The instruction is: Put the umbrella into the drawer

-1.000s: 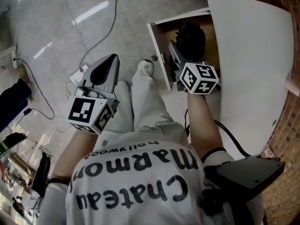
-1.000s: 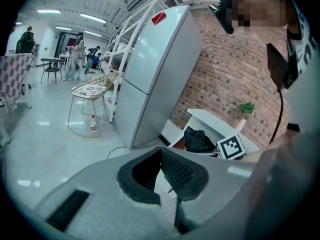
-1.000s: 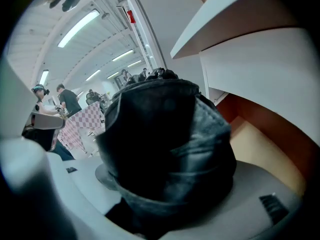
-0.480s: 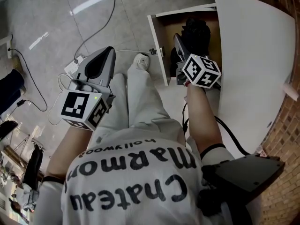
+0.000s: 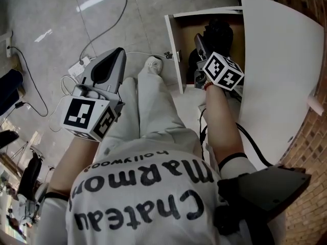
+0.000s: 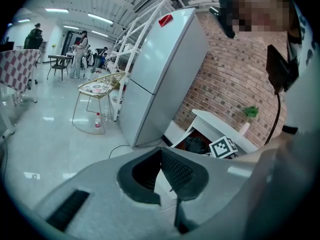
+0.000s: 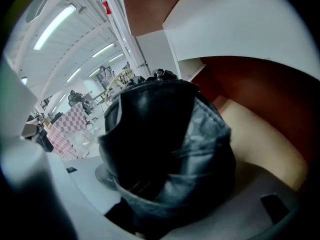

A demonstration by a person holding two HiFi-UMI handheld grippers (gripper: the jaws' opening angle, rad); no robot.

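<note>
Umbrella (image 7: 165, 144) – black, folded, sleeve wrinkled – is clamped in my right tongs (image 5: 202, 47), jaws closed on its lower part. In the right gripper view it fills the middle, with the drawer's tan floor and red-brown wall just behind it. So it's already inside the open drawer (image 5: 173, 50), over the floor. I can't tell whether it touches the bottom.

I judge this is the lowering step, with release not yet done. I hold it by one end so the bundle goes in lengthwise and clears the white front panel.

The drawer sits pulled out under the white desk (image 5: 286, 75), which overhangs part of it in the head view. That's why my right arm reaches in from the open side rather than from above.

My left tongs (image 5: 115, 60) are closed together, nothing between them, held out over my knee and well apart from the drawer – idle, likely waiting to push the drawer shut. Below them the floor shows cables (image 5: 97, 32) and my shoe (image 5: 155, 65) beside the drawer front.
</note>
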